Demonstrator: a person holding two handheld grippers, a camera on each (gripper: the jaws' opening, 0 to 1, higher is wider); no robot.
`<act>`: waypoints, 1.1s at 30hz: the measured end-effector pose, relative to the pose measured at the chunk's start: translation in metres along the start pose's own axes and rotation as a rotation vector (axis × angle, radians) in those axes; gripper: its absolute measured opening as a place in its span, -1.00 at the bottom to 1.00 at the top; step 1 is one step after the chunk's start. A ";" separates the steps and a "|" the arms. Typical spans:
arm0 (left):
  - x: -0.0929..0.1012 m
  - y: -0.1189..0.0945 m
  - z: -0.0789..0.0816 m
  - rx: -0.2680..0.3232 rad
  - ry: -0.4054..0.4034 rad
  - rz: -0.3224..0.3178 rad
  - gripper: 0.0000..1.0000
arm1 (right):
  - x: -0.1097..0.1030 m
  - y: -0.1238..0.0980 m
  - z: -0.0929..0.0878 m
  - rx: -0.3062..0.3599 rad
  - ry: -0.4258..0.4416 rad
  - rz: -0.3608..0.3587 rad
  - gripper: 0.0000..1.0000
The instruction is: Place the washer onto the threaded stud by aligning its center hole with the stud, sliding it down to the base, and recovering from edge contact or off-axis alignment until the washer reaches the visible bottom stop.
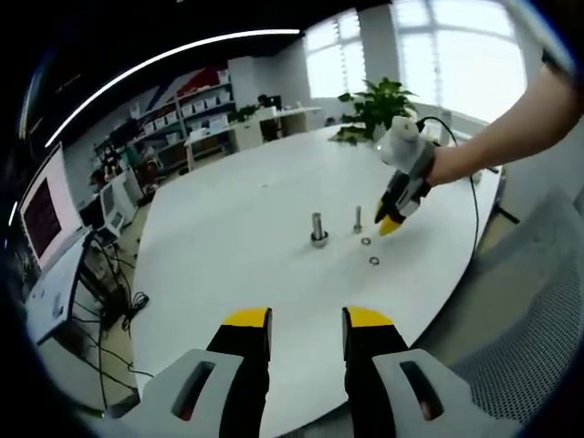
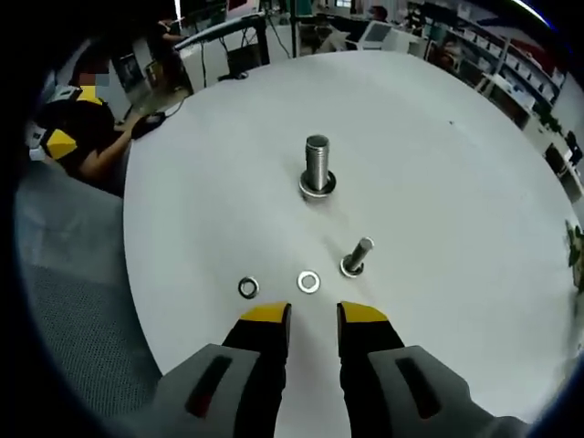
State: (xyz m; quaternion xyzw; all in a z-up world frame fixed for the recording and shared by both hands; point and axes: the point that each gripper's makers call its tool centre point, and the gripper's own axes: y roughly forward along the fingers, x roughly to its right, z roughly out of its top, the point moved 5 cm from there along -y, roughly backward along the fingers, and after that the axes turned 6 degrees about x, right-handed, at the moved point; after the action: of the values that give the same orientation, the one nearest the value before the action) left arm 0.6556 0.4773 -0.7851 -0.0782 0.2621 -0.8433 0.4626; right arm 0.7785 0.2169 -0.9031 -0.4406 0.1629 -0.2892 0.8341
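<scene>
Washers: two lie flat on the white round table (image 2: 438, 119), just ahead of the right gripper (image 2: 313, 315), whose jaws are parted with nothing between them. In the right gripper view one washer (image 2: 308, 281) sits near the gap between the tips and the second washer (image 2: 248, 287) just left of it, apart from each other. Small threaded stud (image 2: 357, 256) stands just right and slightly beyond the first washer, leaning a little in this fisheye view, its axis roughly vertical. Farther, the large threaded stud (image 2: 317, 165) stands upright on its base near table centre, well apart from both washers. Bare tabletop all round the parts; the near table edge curves close behind the washers. Left gripper (image 1: 306, 318) hangs over the opposite edge, jaws spread, empty, well away from the studs.
</scene>
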 end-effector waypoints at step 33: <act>-0.001 0.001 -0.002 0.003 -0.029 -0.009 -0.42 | -0.004 0.034 0.008 -0.119 -0.184 0.053 -0.69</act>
State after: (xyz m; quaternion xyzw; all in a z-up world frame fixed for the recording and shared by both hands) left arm 0.6565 0.4783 -0.7869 -0.0908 0.2535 -0.8445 0.4629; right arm 0.7917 0.2396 -0.9265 -0.5097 0.1140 -0.2151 0.8252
